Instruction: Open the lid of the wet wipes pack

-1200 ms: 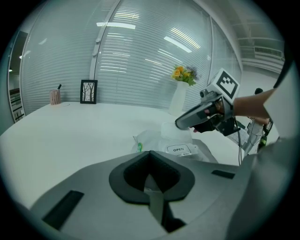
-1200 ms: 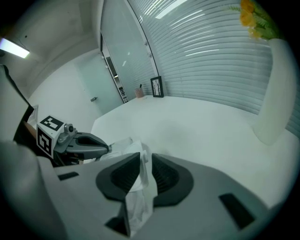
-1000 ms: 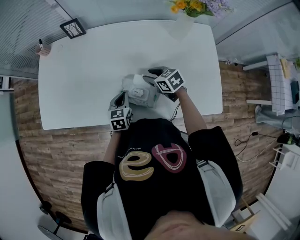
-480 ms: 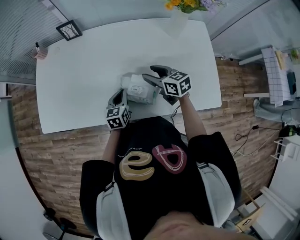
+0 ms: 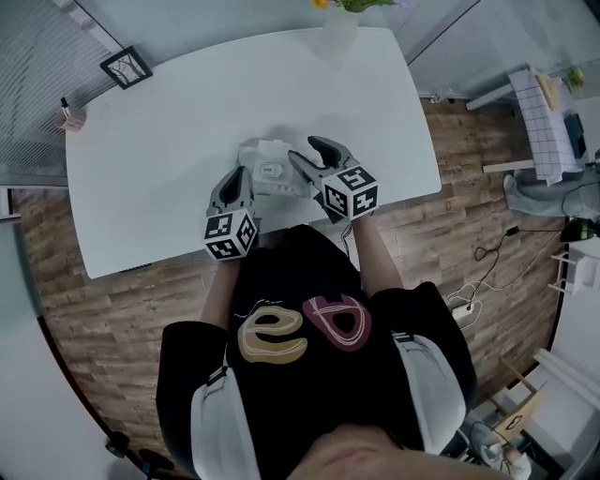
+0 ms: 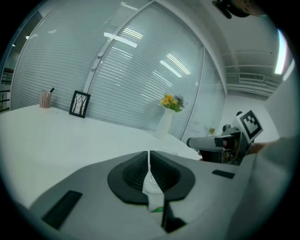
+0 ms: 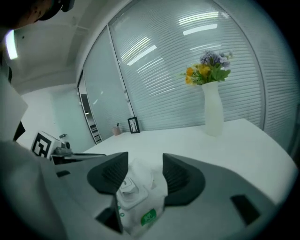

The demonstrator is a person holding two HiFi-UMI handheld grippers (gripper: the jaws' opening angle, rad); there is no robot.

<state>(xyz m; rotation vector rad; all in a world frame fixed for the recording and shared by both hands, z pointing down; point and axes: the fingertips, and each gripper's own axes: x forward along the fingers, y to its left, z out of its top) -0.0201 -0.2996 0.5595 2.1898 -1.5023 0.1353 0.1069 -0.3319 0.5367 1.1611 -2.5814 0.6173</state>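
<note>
The white wet wipes pack (image 5: 272,171) lies near the front edge of the white table (image 5: 150,159), its small white lid (image 7: 127,187) on top; I cannot tell whether the lid is up. My left gripper (image 5: 236,180) is at the pack's left edge. Its jaws are closed to a thin slit, and white pack film with a green label (image 6: 151,187) fills that slit. My right gripper (image 5: 309,152) hangs at the pack's right side, its jaws wide open. In the right gripper view the pack (image 7: 140,197) shows between and below the pads (image 7: 180,176), which do not touch it.
A white vase with flowers (image 5: 339,23) stands at the table's far edge. A small picture frame (image 5: 124,67) and a pen cup (image 5: 71,117) are at the far left corner. Wooden floor surrounds the table.
The right gripper has drawn back from over the pack toward the person and risen, its jaws wider. The left gripper has lifted and tipped at the pack's left edge.
</note>
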